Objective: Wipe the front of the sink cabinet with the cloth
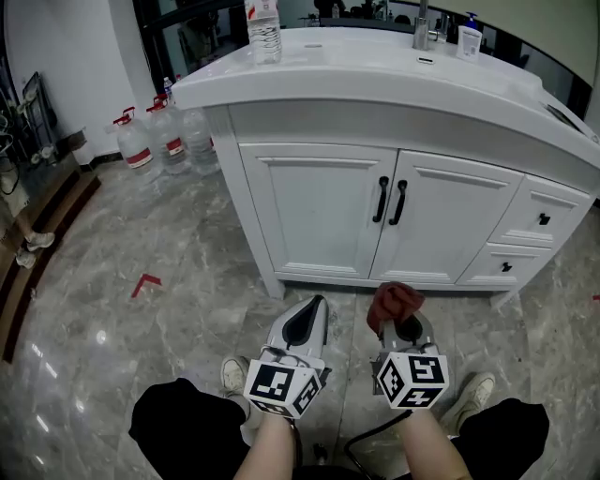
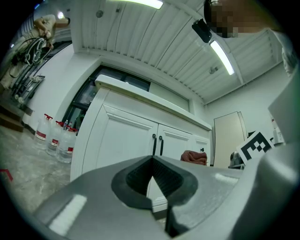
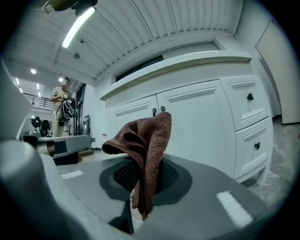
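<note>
The white sink cabinet (image 1: 375, 211) stands ahead with two doors, black handles (image 1: 390, 200) and drawers at the right. A reddish-brown cloth (image 1: 395, 303) sticks up from my right gripper (image 1: 401, 325), whose jaws are shut on it, low above the floor a short way in front of the cabinet's base. In the right gripper view the cloth (image 3: 145, 150) hangs folded between the jaws, with the cabinet (image 3: 197, 117) beyond. My left gripper (image 1: 307, 322) is beside it, shut and holding nothing; its view shows its closed jaws (image 2: 152, 180), the cabinet doors (image 2: 136, 140) and the cloth (image 2: 193, 157).
Water jugs (image 1: 167, 139) stand on the marble floor left of the cabinet. A bottle (image 1: 263, 33), a faucet (image 1: 424, 28) and a soap dispenser (image 1: 469, 39) sit on the countertop. A red mark (image 1: 144, 283) lies on the floor. The person's shoes (image 1: 234, 374) are just behind the grippers.
</note>
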`<control>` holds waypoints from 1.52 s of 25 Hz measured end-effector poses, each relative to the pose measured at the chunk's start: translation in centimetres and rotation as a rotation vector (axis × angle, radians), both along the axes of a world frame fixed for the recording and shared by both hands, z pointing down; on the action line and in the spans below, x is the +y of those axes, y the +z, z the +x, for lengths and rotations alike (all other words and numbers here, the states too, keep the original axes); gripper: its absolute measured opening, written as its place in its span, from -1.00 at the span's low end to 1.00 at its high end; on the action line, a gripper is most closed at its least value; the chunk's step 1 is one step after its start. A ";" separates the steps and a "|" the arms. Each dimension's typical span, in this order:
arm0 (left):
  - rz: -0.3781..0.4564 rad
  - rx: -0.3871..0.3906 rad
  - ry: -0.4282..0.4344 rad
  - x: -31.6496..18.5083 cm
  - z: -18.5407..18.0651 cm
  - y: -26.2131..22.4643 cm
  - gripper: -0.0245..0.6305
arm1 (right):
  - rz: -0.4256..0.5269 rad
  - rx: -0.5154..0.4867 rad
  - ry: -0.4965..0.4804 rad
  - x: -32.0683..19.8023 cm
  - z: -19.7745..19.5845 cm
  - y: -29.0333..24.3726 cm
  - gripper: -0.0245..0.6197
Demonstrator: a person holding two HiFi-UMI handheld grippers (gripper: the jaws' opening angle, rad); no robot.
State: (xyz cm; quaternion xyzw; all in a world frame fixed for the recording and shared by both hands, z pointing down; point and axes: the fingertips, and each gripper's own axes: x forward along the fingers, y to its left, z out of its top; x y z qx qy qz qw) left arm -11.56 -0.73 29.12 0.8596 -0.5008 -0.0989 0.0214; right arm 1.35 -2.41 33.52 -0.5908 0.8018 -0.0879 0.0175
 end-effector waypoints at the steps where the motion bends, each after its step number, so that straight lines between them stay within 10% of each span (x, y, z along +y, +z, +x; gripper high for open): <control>1: -0.005 0.000 -0.017 -0.7 -0.7 0.0 -0.93 | -0.001 0.002 -0.021 -0.9 -1.0 0.1 -0.68; 26: 0.033 -0.137 -0.109 -11.9 -17.7 -1.2 -0.93 | 0.224 -0.022 -0.320 -17.4 -25.9 -13.3 -0.68; 38: 0.026 -0.129 -0.050 -12.3 -16.9 -0.2 -0.93 | 0.260 0.049 -0.246 -18.3 -23.8 -14.8 -0.68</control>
